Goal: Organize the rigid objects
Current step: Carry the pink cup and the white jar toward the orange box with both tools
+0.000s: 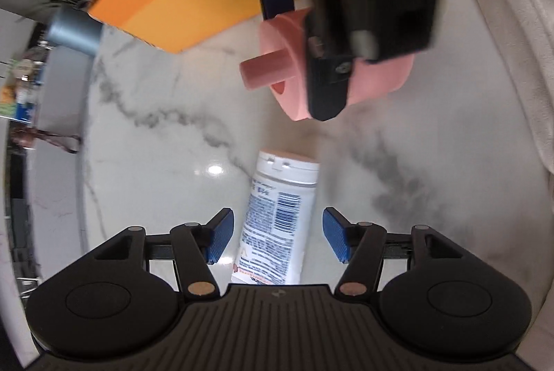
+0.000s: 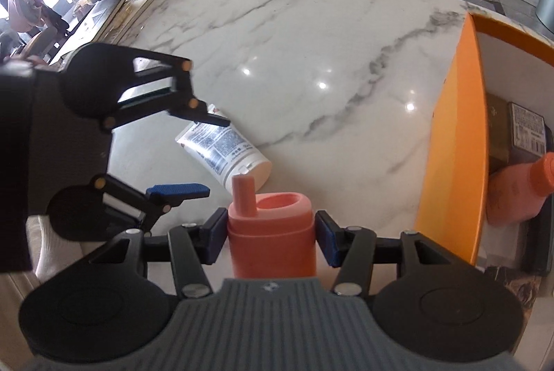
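A white bottle [image 1: 280, 215] with a printed label lies on its side on the marble table [image 1: 155, 146]. My left gripper [image 1: 277, 237] is open, its blue pads [image 1: 218, 239] either side of the bottle with a gap on both sides. In the right wrist view the white bottle [image 2: 225, 149] lies between the fingers of the left gripper [image 2: 211, 156]. My right gripper [image 2: 271, 232] is shut on a salmon-pink bottle with a spout [image 2: 273, 232], held above the table. In the left wrist view that pink bottle [image 1: 287, 59] hangs in the right gripper [image 1: 301, 52] beyond the white one.
An open orange box [image 2: 450, 146] stands at the right and holds a pink bottle [image 2: 516, 194] and a dark labelled carton [image 2: 526, 132]. The same orange box [image 1: 166, 0] shows at the left wrist view's top left. A grey cylinder [image 1: 74, 31] stands behind it. Cream fabric [image 1: 512, 59] borders the table.
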Demonstrator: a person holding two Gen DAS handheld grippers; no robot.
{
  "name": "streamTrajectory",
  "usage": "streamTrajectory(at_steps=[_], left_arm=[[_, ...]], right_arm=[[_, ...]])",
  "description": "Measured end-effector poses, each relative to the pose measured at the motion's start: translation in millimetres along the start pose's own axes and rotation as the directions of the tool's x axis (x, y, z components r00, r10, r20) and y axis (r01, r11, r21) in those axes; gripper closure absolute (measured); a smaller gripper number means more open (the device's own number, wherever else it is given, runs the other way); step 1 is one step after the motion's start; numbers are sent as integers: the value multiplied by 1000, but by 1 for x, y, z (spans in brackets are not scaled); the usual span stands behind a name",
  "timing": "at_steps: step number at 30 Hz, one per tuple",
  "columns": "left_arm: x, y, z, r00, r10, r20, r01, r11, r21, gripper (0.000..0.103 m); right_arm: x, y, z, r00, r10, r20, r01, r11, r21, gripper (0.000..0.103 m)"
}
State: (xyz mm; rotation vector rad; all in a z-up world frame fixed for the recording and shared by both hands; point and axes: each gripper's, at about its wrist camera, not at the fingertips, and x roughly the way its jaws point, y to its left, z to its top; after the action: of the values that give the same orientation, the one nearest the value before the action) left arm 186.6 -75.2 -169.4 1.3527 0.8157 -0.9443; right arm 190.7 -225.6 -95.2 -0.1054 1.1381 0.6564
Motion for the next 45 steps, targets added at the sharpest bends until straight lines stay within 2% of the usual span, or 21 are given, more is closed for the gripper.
streamTrajectory(at_steps=[5, 7, 9, 11, 15, 21, 28, 32, 38, 41, 45], left_arm=[[13, 25, 6, 991, -136, 5, 136, 991, -10, 34], [16, 34, 9, 981, -196, 6, 196, 978, -68, 35], [19, 42, 8, 968, -249, 11, 247, 955, -161, 43], [20, 44, 7, 965, -263, 23, 261, 936, -236, 46], [21, 43, 3, 971, -239, 22, 231, 904, -360, 47], [18, 40, 5, 984, -180, -14, 148, 851, -504, 48], [5, 27, 6, 994, -98, -51, 47, 794, -606, 48], [-15, 21, 5, 998, -57, -29, 22, 725, -688, 48], [-62, 17, 9, 999, 23, 45, 22, 599, -801, 48], [-93, 16, 15, 993, 68, 101, 49, 532, -845, 48], [-135, 20, 26, 973, 135, 186, 109, 439, -892, 49]], right_arm=[[4, -3, 3, 1000, 9, 14, -9, 1000, 6, 47], [5, -4, 4, 1000, 15, 14, -15, 1000, 3, 47], [6, -5, 5, 1000, 18, 14, -18, 1000, 0, 47], [6, -5, 5, 1000, 20, 15, -20, 1000, -4, 47], [4, -5, 4, 999, 24, 24, -24, 1000, -2, 47], [-5, -4, 0, 999, 16, 50, -16, 1000, 6, 48], [-34, -2, -7, 995, 16, 103, -20, 999, 31, 48], [-52, -1, -14, 990, 17, 139, -25, 998, 51, 48], [-89, -2, -29, 974, 45, 220, -66, 994, 90, 48], [-111, -5, -35, 964, 56, 259, -85, 991, 106, 48], [-145, -15, -44, 950, 50, 309, -90, 989, 115, 48]])
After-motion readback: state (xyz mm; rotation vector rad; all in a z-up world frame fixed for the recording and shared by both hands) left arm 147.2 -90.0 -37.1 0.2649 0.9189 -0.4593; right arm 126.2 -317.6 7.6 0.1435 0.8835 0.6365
